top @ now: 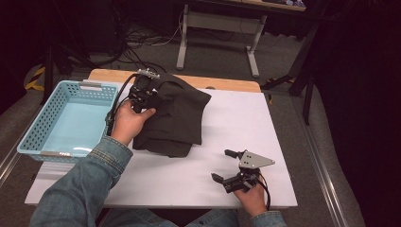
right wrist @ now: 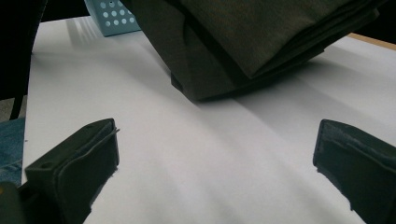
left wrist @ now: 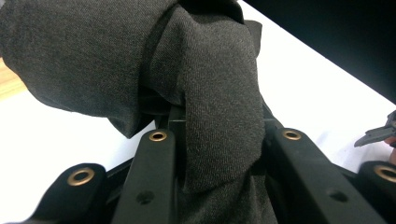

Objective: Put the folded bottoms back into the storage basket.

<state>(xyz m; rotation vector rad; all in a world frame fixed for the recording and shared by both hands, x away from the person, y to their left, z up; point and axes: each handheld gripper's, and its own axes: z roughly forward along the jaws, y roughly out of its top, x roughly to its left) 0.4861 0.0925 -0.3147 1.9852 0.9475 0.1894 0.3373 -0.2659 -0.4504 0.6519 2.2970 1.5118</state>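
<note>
I see one dark grey-brown cloth (top: 175, 118), folded into several layers, lying on the white table (top: 227, 127) toward its ten o'clock area, just right of the blue basket (top: 71, 120). Its far end, at about eleven o'clock, is lifted off the table and bunched, pinched between the jaws of my left tool (top: 142, 92); in the left gripper view a thick fold of the cloth (left wrist: 219, 116) runs down between those jaws. The near end, toward six o'clock, rests flat on the table. In the right gripper view the stacked edges of the cloth (right wrist: 243, 51) show clearly.
</note>
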